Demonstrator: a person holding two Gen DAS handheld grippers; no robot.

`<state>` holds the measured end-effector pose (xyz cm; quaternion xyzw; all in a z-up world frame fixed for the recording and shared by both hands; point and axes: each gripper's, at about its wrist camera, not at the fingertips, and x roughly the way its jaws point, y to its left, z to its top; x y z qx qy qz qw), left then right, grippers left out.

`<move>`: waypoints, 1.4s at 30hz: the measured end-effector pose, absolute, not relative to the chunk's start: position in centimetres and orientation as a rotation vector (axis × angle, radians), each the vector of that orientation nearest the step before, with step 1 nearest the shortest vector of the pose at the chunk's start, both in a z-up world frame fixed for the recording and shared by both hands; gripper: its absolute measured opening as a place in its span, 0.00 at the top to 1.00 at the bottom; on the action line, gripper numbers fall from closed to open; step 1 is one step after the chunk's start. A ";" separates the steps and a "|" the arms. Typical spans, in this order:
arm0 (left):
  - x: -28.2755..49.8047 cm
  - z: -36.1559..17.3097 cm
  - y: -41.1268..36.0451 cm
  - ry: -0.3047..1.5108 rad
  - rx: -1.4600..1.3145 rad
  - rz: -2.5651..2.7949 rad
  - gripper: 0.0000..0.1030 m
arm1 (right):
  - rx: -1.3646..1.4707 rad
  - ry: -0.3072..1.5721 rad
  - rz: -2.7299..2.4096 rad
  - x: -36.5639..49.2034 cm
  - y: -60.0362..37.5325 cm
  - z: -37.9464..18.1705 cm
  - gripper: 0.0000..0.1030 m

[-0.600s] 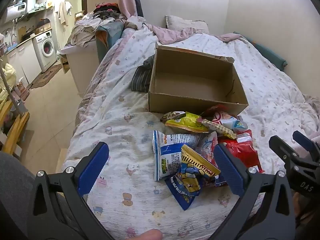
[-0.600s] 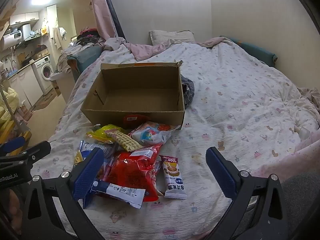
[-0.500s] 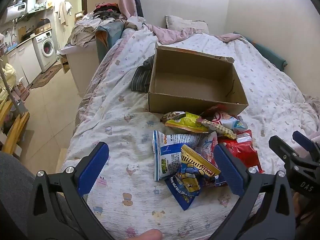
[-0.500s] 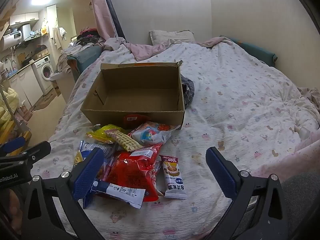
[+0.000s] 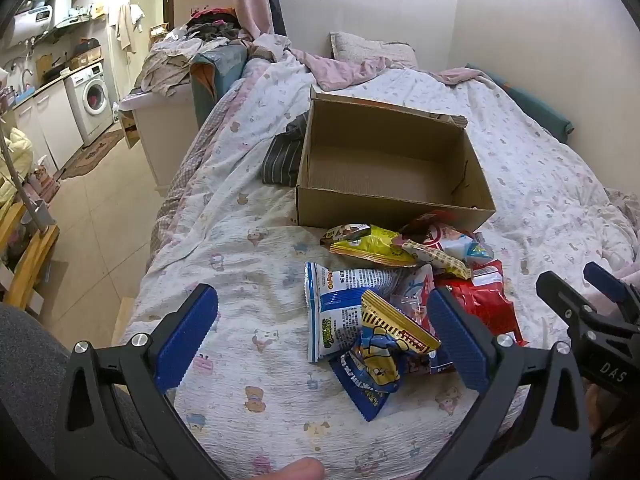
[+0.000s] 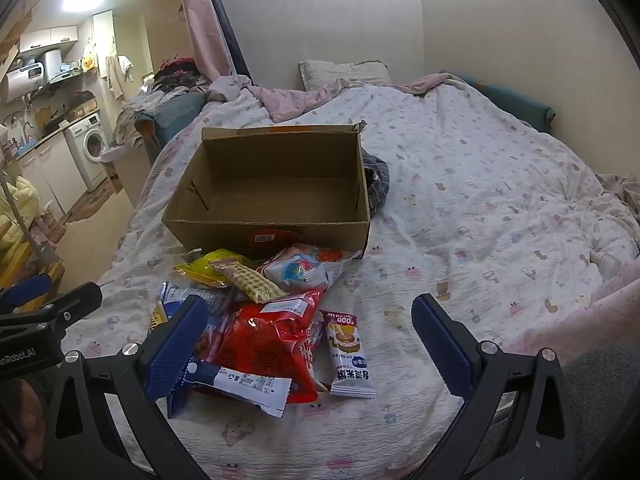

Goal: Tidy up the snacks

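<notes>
An empty cardboard box [image 5: 384, 168] [image 6: 280, 188] stands on the bed. A heap of snack packets lies in front of it: a yellow bag [image 5: 368, 246] [image 6: 208, 268], a blue-and-white bag [image 5: 340, 312], a blue-and-yellow bag [image 5: 380, 356], a red bag [image 5: 476, 304] [image 6: 268, 340] and a small white bar packet [image 6: 348, 356]. My left gripper [image 5: 320, 336] hangs open over the heap's near left side, holding nothing. My right gripper [image 6: 308, 340] is open above the red bag and the bar packet, touching neither. Each gripper shows at the edge of the other's view.
A striped dark cloth [image 5: 284, 156] [image 6: 376, 184] lies against the box. The patterned quilt [image 6: 480, 208] stretches away to the right toward a pillow [image 6: 344, 72]. The bed's left edge drops to a tiled floor [image 5: 92, 216], with a washing machine [image 5: 90, 98] beyond.
</notes>
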<state>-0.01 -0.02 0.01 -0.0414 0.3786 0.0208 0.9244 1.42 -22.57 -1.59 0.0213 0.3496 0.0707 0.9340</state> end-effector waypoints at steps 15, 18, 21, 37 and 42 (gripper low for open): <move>0.0 0.0 0.0 0.775 -0.087 0.040 0.00 | 0.045 0.717 0.146 1.4 -22.7 -1.6 0.00; 0.0 0.0 0.0 0.775 -0.085 0.041 0.00 | 0.045 0.716 0.146 1.4 -22.6 -1.6 0.00; 0.0 0.0 0.0 0.774 -0.085 0.042 0.00 | 0.046 0.717 0.147 1.4 -22.7 -1.6 0.00; 0.0 0.0 0.0 0.777 -0.085 0.040 0.00 | 0.047 0.718 0.147 1.5 -22.8 -1.6 0.00; 0.0 0.0 0.0 0.778 -0.085 0.040 0.00 | 0.047 0.718 0.147 1.5 -22.8 -1.6 0.00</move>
